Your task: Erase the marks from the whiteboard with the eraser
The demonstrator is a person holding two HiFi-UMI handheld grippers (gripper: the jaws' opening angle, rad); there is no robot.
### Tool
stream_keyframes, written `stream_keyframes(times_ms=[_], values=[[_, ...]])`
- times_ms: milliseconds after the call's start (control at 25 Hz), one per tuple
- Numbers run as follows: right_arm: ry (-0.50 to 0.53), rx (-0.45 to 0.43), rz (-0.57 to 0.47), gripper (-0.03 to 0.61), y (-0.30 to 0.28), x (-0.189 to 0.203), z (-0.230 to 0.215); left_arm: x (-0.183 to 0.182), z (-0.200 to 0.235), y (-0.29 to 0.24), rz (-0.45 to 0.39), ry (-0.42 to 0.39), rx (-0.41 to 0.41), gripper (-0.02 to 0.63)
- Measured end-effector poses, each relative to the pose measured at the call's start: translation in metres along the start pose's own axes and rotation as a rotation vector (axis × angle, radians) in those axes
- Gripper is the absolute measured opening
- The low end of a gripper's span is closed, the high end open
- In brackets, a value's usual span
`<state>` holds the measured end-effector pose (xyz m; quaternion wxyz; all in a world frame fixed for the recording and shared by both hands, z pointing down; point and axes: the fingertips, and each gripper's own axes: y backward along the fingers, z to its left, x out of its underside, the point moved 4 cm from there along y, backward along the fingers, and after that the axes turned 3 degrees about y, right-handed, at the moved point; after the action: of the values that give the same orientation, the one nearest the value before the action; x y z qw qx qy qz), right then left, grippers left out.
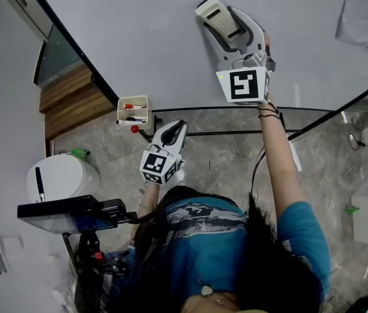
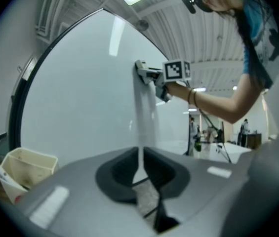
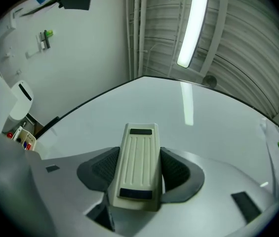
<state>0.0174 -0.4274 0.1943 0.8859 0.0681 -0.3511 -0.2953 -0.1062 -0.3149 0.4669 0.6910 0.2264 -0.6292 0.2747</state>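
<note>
The whiteboard (image 1: 138, 31) fills the top of the head view, and I see no marks on the parts in view. My right gripper (image 1: 226, 30) is raised against it, shut on the cream ribbed eraser (image 1: 217, 17). In the right gripper view the eraser (image 3: 138, 164) sits between the dark pads (image 3: 179, 171), pointing at the board (image 3: 203, 132). My left gripper (image 1: 177, 128) hangs lower by the board's bottom edge, jaws together and holding nothing. The left gripper view shows its pads (image 2: 119, 174) nearly touching and, higher up, the eraser (image 2: 143, 73) pressed on the board (image 2: 80, 107).
A cream box with markers (image 1: 133, 109) hangs at the board's lower edge, close left of my left gripper; it also shows as a box (image 2: 25, 169). A white round bin (image 1: 60, 178), a dark screen on a stand (image 1: 66, 214) and a wooden panel (image 1: 73, 100) stand at left.
</note>
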Motion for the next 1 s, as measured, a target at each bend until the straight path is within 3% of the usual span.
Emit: stream_keyframes(times_ms=[160, 560, 720, 880, 1000], values=[[-0.049, 0.068, -0.03, 0.262, 0.008, 0.0, -0.05, -0.002, -0.004, -0.003, -0.003, -0.001, 0.015, 0.029], [-0.189, 0.262, 0.014, 0.262, 0.043, 0.029, -0.163, 0.0, -0.007, -0.003, 0.004, 0.0, 0.024, 0.029], [-0.227, 0.298, 0.02, 0.262, 0.05, 0.038, -0.181, 0.001, -0.006, -0.002, 0.006, -0.003, 0.024, 0.029], [-0.192, 0.352, 0.044, 0.262, 0.047, 0.039, -0.176, 0.001, -0.005, -0.002, 0.006, -0.004, 0.02, 0.029], [-0.222, 0.363, 0.038, 0.262, 0.045, 0.04, -0.17, 0.002, -0.002, 0.0, 0.006, -0.002, 0.009, 0.029]])
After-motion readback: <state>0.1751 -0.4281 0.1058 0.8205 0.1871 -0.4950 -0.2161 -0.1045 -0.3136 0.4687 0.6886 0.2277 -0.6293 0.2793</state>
